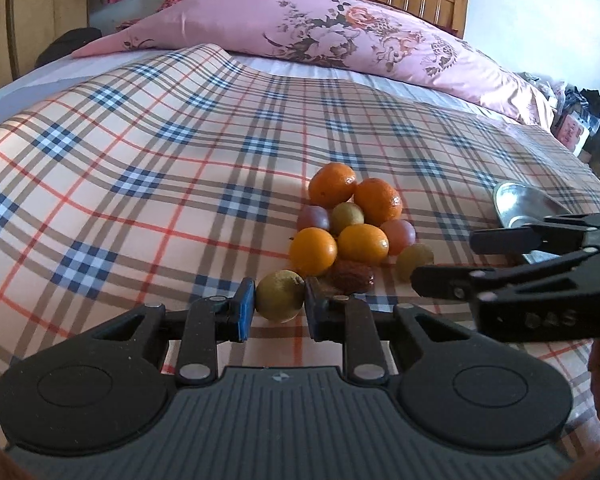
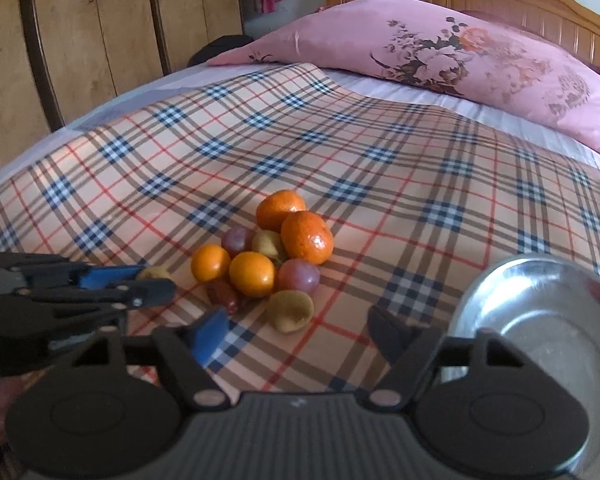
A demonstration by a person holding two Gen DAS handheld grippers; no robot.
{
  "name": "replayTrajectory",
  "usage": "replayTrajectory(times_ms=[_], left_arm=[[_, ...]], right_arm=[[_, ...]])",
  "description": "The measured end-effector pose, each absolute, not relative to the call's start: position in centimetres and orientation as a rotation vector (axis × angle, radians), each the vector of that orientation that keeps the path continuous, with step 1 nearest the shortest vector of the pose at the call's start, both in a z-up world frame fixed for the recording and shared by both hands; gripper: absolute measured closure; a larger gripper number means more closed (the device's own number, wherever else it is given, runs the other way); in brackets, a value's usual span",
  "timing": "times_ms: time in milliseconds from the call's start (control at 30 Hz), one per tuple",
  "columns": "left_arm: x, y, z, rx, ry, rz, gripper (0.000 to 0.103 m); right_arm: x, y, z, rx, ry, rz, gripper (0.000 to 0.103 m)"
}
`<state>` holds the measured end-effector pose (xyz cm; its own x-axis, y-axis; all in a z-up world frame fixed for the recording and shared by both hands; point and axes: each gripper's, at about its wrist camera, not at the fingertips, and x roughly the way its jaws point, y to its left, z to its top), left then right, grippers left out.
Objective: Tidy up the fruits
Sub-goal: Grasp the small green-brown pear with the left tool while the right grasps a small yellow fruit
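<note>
The task is at its beginning, as far as the pictures show. The metal bowl (image 2: 540,344) stands on the checked bed cover (image 2: 340,160), to the right of the fruit, and its inside looks empty. All the fruit is on the cover, in one small heap: four oranges, for example the far orange (image 1: 332,190), two reddish-purple round fruits, some yellow-green ones and a dark wrinkled fruit (image 1: 350,276) that may be a date. So nothing is sorted yet and almost the whole job is left.

The left gripper (image 1: 279,304) has its jaws drawn narrow on a yellow-green fruit (image 1: 279,296) at the near edge of the heap. The blue pad touches its left side and the other pad touches its right side, so the fruit is gripped. It seems to sit low, at or just above the cover; whether it is lifted cannot be told. The dark wrinkled fruit lies just behind it.

The right gripper (image 2: 296,334) is about half open and holds nothing. In its own view only the cover lies between its fingers, and another yellow-green fruit (image 2: 290,310) is just in front of the gap, not touched. This fruit is probably its next target. The bowl is just beside its right finger.
</note>
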<state>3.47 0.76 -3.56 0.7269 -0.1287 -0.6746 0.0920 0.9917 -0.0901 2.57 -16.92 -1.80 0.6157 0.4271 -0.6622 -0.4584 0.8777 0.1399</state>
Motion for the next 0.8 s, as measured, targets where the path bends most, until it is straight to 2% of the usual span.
replayTrajectory(times_ms=[100, 167, 267, 467, 633, 800], left_arm=[[3.3, 0.9, -3.6, -0.060, 0.751, -0.114, 0.077], [3.4, 0.9, -3.6, -0.066, 0.755, -0.112, 0.077], [3.3, 0.8, -3.6, -0.070, 0.757, -0.103, 0.077], [3.0, 0.8, -3.2, -0.079, 0.756, -0.100, 0.077], [2.6, 1.0, -2.9, -0.087, 0.751, -0.089, 0.077], [2.3, 1.2, -2.7, -0.087, 0.751, -0.076, 0.077]], right_arm=[[2.9, -16.6, -2.2, -0.051, 0.756, 0.530, 0.052], [3.0, -16.3, -2.4, -0.054, 0.757, 0.539, 0.071], [3.1, -16.1, -2.5, -0.060, 0.752, 0.542, 0.081], [3.0, -16.3, -2.3, -0.023, 0.754, 0.554, 0.086], [3.4, -15.3, -2.4, -0.056, 0.763, 0.555, 0.076], [3.5, -14.8, -2.8, -0.069, 0.766, 0.554, 0.077]])
